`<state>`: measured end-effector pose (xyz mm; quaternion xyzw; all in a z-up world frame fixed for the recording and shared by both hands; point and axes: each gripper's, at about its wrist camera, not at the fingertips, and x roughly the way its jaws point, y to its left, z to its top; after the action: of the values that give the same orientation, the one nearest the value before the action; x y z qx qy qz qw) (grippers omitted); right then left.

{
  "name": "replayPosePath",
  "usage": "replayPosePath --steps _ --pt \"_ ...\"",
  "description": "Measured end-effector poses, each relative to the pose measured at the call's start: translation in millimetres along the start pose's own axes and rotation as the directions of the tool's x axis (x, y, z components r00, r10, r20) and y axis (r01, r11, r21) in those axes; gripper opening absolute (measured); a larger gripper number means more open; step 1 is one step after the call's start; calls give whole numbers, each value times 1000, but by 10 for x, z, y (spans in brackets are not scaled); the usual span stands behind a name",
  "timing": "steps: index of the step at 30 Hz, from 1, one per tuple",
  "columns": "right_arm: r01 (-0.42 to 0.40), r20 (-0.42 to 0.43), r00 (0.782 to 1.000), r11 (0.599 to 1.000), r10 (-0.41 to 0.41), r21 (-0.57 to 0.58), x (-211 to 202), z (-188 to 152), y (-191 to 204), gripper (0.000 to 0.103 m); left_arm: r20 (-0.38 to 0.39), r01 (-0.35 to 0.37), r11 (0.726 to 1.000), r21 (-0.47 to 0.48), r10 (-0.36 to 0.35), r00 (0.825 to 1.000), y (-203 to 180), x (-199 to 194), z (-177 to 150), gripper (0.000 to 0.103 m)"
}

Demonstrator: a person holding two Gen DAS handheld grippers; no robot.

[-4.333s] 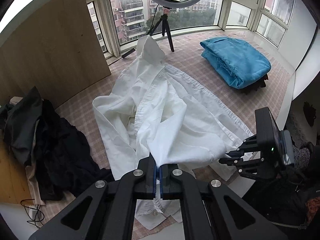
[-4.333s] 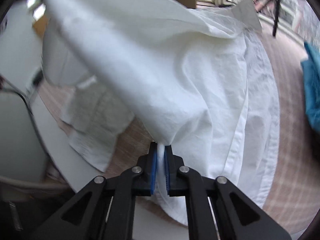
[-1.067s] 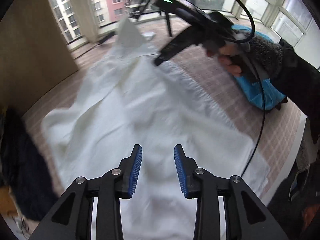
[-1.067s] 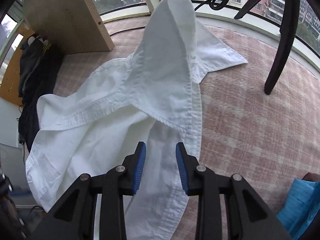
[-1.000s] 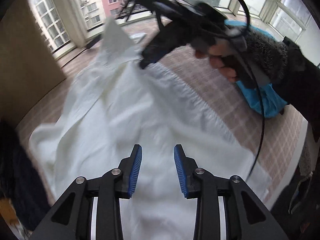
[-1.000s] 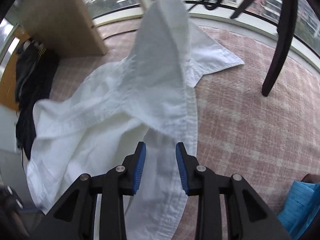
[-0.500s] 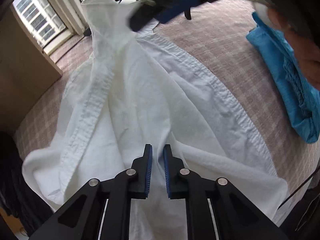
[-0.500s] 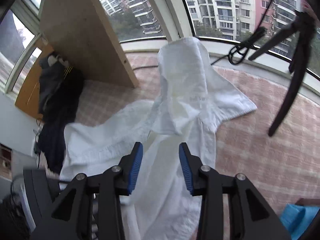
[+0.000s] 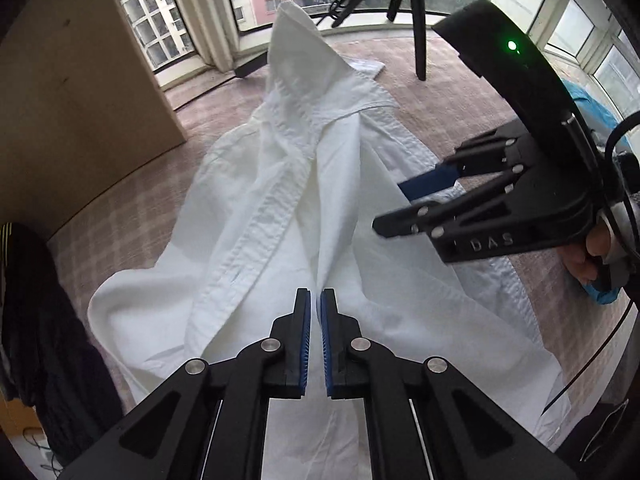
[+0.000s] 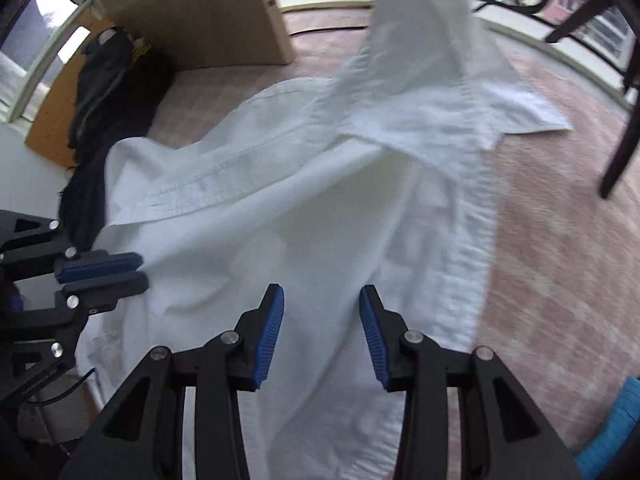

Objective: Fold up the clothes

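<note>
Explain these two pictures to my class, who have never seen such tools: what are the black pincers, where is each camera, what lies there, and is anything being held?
There is no robot. A person holds a hand tool in each hand, each ending in a two-finger gripper with blue pads. Each tool carries a wide-angle camera looking forward along its fingers.

One picture is from the left gripper, whose pads are nearly together with no cloth visibly between them. The right gripper also shows there, from the side.

The other picture is from the right gripper, open and empty.

A white shirt lies spread on a pink checked cover. Dark clothes lie beside it, and something blue at the edge.
</note>
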<state>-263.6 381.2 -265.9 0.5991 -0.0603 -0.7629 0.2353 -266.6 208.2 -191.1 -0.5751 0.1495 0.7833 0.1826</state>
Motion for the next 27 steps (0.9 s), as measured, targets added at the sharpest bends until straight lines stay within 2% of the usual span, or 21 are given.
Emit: replayPosePath --steps 1,3,6,12,14,16,18,19,21,23,24,27 --pt "-3 -2 1000 1000 3 -20 13 -2 55 39 2 2 1000 -12 -2 1000 -5 -3 -2 5" --pt "39 -8 999 998 -39 -55 48 -20 154 39 -5 3 1000 -15 -3 1000 22 12 -31 5" --pt "45 -17 999 997 -46 -56 100 -37 196 39 -17 19 1000 13 -19 1000 10 47 -54 5" --pt "-4 99 995 998 11 -67 -240 -169 270 39 -16 20 1000 20 -20 1000 16 12 -88 5" --pt "-25 85 996 996 33 -89 -220 -197 322 39 -12 23 1000 7 -23 1000 64 -10 -89 5" --pt "5 49 999 995 0 -99 -108 -177 358 39 -8 22 1000 -3 -22 1000 93 -30 -95 5" --pt "49 50 998 992 -43 -114 -81 -179 399 39 -5 19 1000 -2 -19 1000 105 -55 -98 5" --pt "61 59 997 991 -54 -121 -95 -188 418 39 -4 21 1000 -1 -21 1000 108 -60 -99 5" --pt "48 105 994 990 -35 -131 -232 -243 454 39 2 38 999 10 -38 999 94 -85 -93 5" --pt "29 117 993 989 -12 -146 -322 -306 477 39 13 58 998 28 -59 998 31 -130 -59 5" --pt "23 107 994 988 -6 -155 -336 -326 469 39 17 72 997 40 -73 997 -7 -143 -29 7" --pt "35 67 998 982 -23 -184 -290 -336 467 38 17 75 993 91 -77 997 -136 -102 81 21"
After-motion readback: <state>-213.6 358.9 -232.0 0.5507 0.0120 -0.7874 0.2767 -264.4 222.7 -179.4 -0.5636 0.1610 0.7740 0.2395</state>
